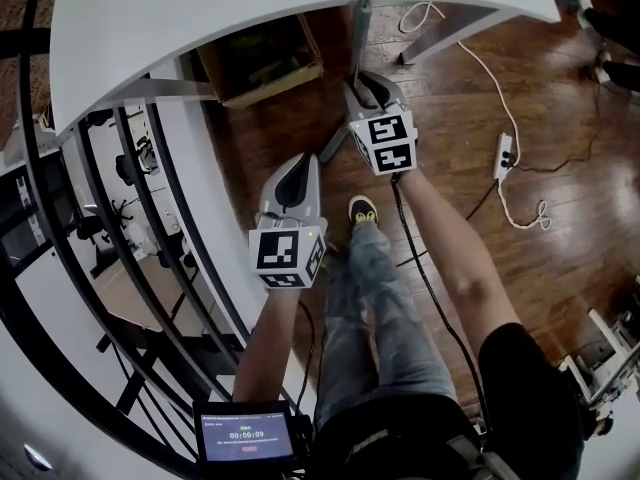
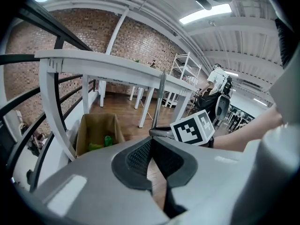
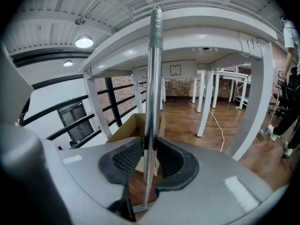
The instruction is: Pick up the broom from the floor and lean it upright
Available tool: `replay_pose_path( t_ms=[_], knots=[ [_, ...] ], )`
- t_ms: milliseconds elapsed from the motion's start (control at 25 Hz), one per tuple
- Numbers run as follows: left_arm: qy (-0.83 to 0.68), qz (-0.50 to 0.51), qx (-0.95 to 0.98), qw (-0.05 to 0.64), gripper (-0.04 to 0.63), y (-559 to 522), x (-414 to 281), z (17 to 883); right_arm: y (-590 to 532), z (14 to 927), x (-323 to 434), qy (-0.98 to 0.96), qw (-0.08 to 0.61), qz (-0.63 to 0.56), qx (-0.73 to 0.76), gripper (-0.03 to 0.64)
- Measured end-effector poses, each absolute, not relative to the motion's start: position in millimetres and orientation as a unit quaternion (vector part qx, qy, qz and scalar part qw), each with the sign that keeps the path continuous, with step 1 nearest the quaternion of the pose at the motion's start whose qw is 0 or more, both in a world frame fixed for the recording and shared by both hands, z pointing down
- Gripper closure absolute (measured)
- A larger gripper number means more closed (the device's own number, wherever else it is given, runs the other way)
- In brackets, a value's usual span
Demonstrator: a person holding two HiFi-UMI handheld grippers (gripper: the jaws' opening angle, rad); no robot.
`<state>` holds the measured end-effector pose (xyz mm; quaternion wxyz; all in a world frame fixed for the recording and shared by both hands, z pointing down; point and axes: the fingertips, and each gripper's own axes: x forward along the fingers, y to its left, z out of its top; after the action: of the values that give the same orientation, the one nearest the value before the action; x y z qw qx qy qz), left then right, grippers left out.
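Observation:
The broom's metal handle (image 3: 152,78) stands upright, and its top rests against the white table's edge (image 3: 187,20). It runs between the jaws of my right gripper (image 3: 149,142), which stand slightly apart around it with thin gaps at the pads. In the head view the broom (image 1: 361,18) rises past the right gripper (image 1: 365,80) beside the table (image 1: 250,8). My left gripper (image 1: 295,168) hangs lower left, shut and holding nothing. The left gripper view shows its pads meeting at the tips (image 2: 151,142), with the broom handle (image 2: 161,102) beyond.
An open cardboard box (image 1: 260,63) sits under the table. A black railing (image 1: 100,218) curves along the left. A power strip (image 1: 505,153) and a white cable (image 1: 490,78) lie on the wooden floor at right. The person's shoe (image 1: 362,210) is below the grippers.

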<state>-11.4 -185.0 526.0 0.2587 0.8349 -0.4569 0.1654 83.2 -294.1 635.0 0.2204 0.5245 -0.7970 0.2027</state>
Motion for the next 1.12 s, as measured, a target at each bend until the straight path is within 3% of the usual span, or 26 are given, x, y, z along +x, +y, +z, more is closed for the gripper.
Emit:
replay_pose_path(
  t_ms=[200, 560, 880, 1040, 1120],
  knots=[
    [-0.458, 0.168, 0.833, 0.261, 0.577, -182.7, -14.2, 527.3, -293.9, 634.9, 80.8, -0.802, 0.224, 0.199, 0.516, 0.456],
    [-0.460, 0.173, 0.834, 0.250, 0.577, -176.3, -16.8, 511.8, -277.6, 610.2, 98.0, -0.799, 0.214, 0.192, 0.529, 0.445],
    [-0.520, 0.153, 0.801, 0.254, 0.577, -141.9, -48.5, 431.4, -188.9, 469.2, 126.6, -0.829, 0.160, 0.152, 0.514, 0.446],
    [-0.525, 0.127, 0.810, 0.230, 0.577, -102.0, -49.4, 363.9, -147.5, 396.6, 137.3, -0.840, 0.129, 0.139, 0.508, 0.512],
    [-0.525, 0.127, 0.817, 0.200, 0.577, -87.8, -56.6, 331.5, -135.5, 363.6, 134.3, -0.850, 0.119, 0.120, 0.499, 0.511]
  ],
)
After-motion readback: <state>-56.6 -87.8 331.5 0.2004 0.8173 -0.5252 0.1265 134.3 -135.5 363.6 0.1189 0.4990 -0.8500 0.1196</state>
